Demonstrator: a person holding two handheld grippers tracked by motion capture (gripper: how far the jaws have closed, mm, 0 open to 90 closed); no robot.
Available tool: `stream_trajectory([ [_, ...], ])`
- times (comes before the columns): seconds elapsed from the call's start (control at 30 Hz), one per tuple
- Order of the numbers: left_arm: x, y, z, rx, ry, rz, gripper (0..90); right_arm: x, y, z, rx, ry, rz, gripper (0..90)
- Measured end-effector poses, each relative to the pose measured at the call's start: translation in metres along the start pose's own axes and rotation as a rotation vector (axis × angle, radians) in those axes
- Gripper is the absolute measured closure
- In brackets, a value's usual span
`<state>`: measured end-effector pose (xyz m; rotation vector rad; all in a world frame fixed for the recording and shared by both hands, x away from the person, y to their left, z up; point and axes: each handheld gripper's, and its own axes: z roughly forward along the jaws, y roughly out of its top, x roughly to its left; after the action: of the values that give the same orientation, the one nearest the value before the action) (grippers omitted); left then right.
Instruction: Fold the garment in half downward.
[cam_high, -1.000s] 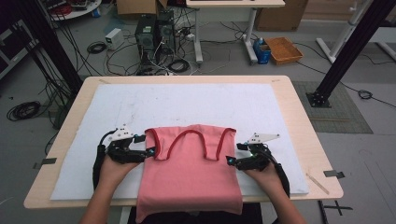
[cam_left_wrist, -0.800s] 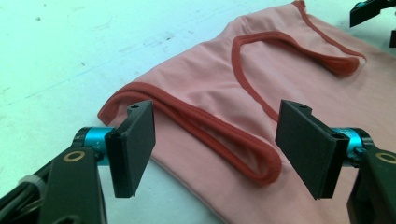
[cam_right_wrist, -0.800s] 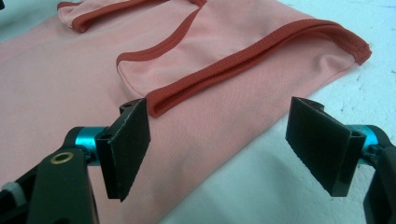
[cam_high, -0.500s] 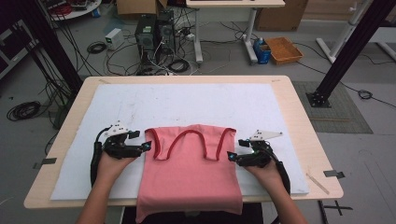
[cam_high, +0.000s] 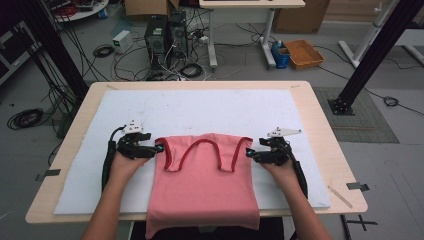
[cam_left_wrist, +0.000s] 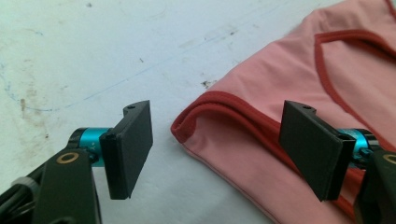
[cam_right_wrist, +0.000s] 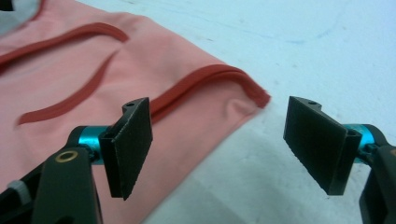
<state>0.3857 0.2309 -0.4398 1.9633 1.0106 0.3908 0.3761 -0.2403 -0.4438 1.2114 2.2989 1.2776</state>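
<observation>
A pink sleeveless top (cam_high: 202, 185) with dark red trim lies flat on the white mat (cam_high: 210, 107), its hem hanging over the near table edge. My left gripper (cam_high: 159, 148) sits at the top's left shoulder corner. In the left gripper view the gripper (cam_left_wrist: 217, 149) has just been opening, and the trimmed corner (cam_left_wrist: 201, 121) lies between its jaws, untouched. My right gripper (cam_high: 248, 152) is at the right shoulder corner. In the right gripper view it (cam_right_wrist: 217, 149) stands open, and the corner (cam_right_wrist: 243, 88) lies just beyond its jaws, apart from both pads.
The wooden table (cam_high: 320, 130) borders the mat on all sides. Bare mat stretches beyond the top toward the far edge. On the floor behind are computer towers (cam_high: 162, 35), cables and an orange tray (cam_high: 303, 52). Black frame posts (cam_high: 372, 50) stand at the right.
Both grippers have slid away from the person along the top's sides, up to its shoulder corners. The top itself has stayed in place.
</observation>
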Motion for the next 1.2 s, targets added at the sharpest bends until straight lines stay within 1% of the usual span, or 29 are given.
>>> stream_trajectory([
  [0.1, 0.003, 0.001, 0.007, 0.009, -0.013, 0.005, 26.1, -0.003, 0.008, 0.007, 0.027, -0.012, -0.006, 25.1],
  [0.17, 0.005, 0.0, 0.012, 0.024, -0.009, 0.001, 26.1, -0.004, 0.015, 0.015, 0.059, -0.03, -0.026, 27.9],
  [0.2, 0.007, 0.0, 0.015, 0.036, -0.005, -0.008, 26.1, -0.004, 0.016, 0.019, 0.076, -0.039, -0.026, 28.0],
  [0.27, 0.008, -0.001, 0.016, 0.041, -0.004, -0.008, 26.2, -0.006, 0.019, 0.025, 0.1, -0.04, -0.037, 30.4],
  [0.3, 0.008, -0.001, 0.017, 0.045, -0.011, -0.019, 26.4, -0.006, 0.019, 0.028, 0.111, -0.048, -0.042, 32.8],
  [0.33, 0.008, -0.001, 0.017, 0.045, -0.011, -0.019, 26.7, -0.006, 0.019, 0.028, 0.111, -0.048, -0.042, 32.8],
  [0.37, 0.009, -0.001, 0.017, 0.049, -0.012, -0.011, 28.5, -0.006, 0.019, 0.031, 0.129, -0.062, -0.055, 36.0],
  [0.4, 0.008, -0.001, 0.017, 0.049, -0.014, -0.005, 28.5, -0.006, 0.019, 0.031, 0.129, -0.062, -0.055, 36.0],
  [0.43, 0.007, -0.001, 0.017, 0.055, -0.019, 0.003, 32.1, -0.005, 0.019, 0.032, 0.125, -0.069, -0.068, 38.4],
  [0.47, 0.006, 0.0, 0.017, 0.066, -0.017, 0.021, 35.5, -0.005, 0.019, 0.031, 0.128, -0.079, -0.07, 40.7],
  [0.5, 0.003, 0.0, 0.019, 0.072, -0.003, 0.04, 41.6, -0.005, 0.018, 0.031, 0.126, -0.091, -0.086, 45.2],
  [0.53, 0.003, 0.0, 0.019, 0.072, -0.003, 0.04, 43.6, -0.005, 0.018, 0.031, 0.126, -0.091, -0.086, 45.2],
  [0.57, 0.003, 0.0, 0.019, 0.073, 0.005, 0.039, 43.6, -0.005, 0.018, 0.031, 0.124, -0.097, -0.09, 46.9],
  [0.6, 0.003, 0.0, 0.019, 0.069, 0.012, 0.036, 46.3, -0.004, 0.018, 0.031, 0.125, -0.102, -0.094, 49.0],
  [0.63, 0.003, -0.001, 0.018, 0.071, 0.014, 0.035, 49.8, -0.003, 0.017, 0.031, 0.12, -0.105, -0.097, 51.4],
  [0.67, 0.003, -0.001, 0.017, 0.069, 0.014, 0.043, 58.4, -0.002, 0.016, 0.031, 0.109, -0.101, -0.105, 57.2],
  [0.7, 0.0, -0.001, 0.018, 0.069, 0.011, 0.064, 62.2, -0.001, 0.016, 0.031, 0.11, -0.095, -0.106, 60.0],
  [0.73, 0.0, -0.001, 0.018, 0.069, 0.011, 0.064, 62.8, -0.001, 0.016, 0.031, 0.108, -0.092, -0.113, 62.7],
  [0.77, -0.001, -0.001, 0.018, 0.071, 0.017, 0.086, 62.8, -0.001, 0.016, 0.031, 0.108, -0.092, -0.113, 62.7],
  [0.8, -0.003, -0.001, 0.018, 0.07, 0.014, 0.097, 68.1, 0.001, 0.016, 0.031, 0.11, -0.084, -0.122, 70.5],
  [0.83, -0.003, -0.001, 0.018, 0.069, 0.007, 0.105, 68.1, 0.001, 0.016, 0.031, 0.11, -0.084, -0.122, 70.5],
  [0.87, -0.004, -0.001, 0.017, 0.071, 0.004, 0.113, 73.1, 0.003, 0.016, 0.03, 0.111, -0.079, -0.137, 79.2],
  [0.9, -0.005, -0.002, 0.018, 0.065, 0.002, 0.113, 77.1, 0.003, 0.016, 0.03, 0.111, -0.079, -0.137, 79.2],
  [0.93, -0.005, -0.002, 0.017, 0.068, 0.0, 0.126, 77.1, 0.004, 0.016, 0.03, 0.113, -0.083, -0.147, 80.9],
  [0.97, -0.006, -0.002, 0.017, 0.063, 0.003, 0.128, 79.6, 0.005, 0.017, 0.03, 0.113, -0.087, -0.156, 81.8],
  [1.07, -0.006, -0.002, 0.016, 0.062, 0.008, 0.128, 81.8, 0.004, 0.018, 0.028, 0.108, -0.099, -0.161, 83.2],
  [1.1, -0.006, -0.001, 0.015, 0.057, 0.013, 0.132, 82.2, 0.002, 0.019, 0.026, 0.097, -0.093, -0.149, 83.5],
  [1.13, -0.005, -0.001, 0.014, 0.048, 0.022, 0.134, 82.2, 0.002, 0.019, 0.026, 0.097, -0.093, -0.149, 83.5],
  [1.2, -0.002, 0.0, 0.01, 0.019, 0.029, 0.122, 82.5, 0.0, 0.02, 0.023, 0.085, -0.093, -0.145, 83.6],
])
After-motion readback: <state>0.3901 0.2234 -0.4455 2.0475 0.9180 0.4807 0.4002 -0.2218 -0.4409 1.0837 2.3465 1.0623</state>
